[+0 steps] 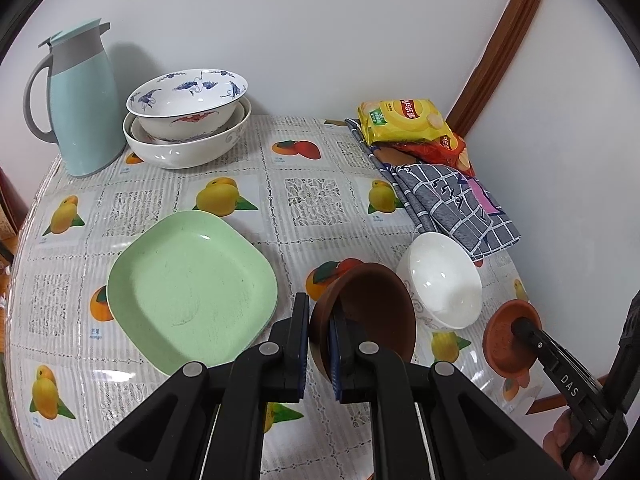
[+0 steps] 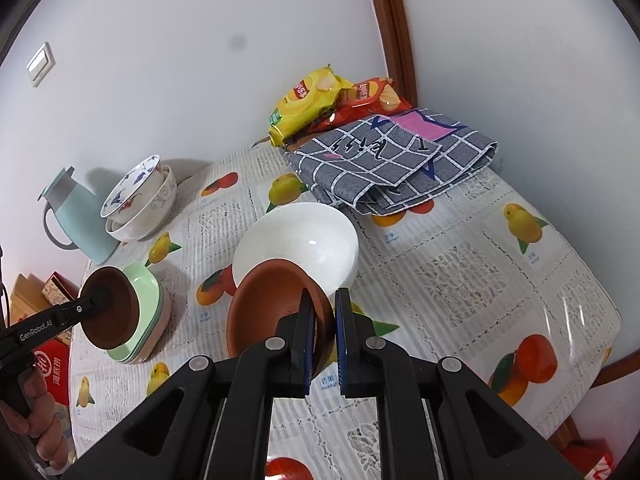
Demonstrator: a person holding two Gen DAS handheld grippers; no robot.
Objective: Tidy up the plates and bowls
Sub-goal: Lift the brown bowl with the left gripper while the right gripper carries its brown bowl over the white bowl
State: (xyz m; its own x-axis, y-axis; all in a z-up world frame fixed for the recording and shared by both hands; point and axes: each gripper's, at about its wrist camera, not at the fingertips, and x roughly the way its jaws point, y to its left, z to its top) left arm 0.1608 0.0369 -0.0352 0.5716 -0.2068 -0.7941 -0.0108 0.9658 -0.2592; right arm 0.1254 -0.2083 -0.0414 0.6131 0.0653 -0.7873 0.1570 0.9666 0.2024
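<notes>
Though each near rim is hidden, both jaws grip 1 brown bowl (image 1: 368, 312) (image 2: 276, 304) apiece.

Green plate (image 1: 192, 292), brown bowl (image 1: 372, 304), white bowl (image 1: 440, 280), fruit-print tablecloth (image 1: 304, 196)

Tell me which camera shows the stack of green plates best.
The right wrist view: the green plates appear side-on, so the stacked rims show, though a brown bowl covers part. The left wrist view shows only the top plate's face, from above.
</notes>
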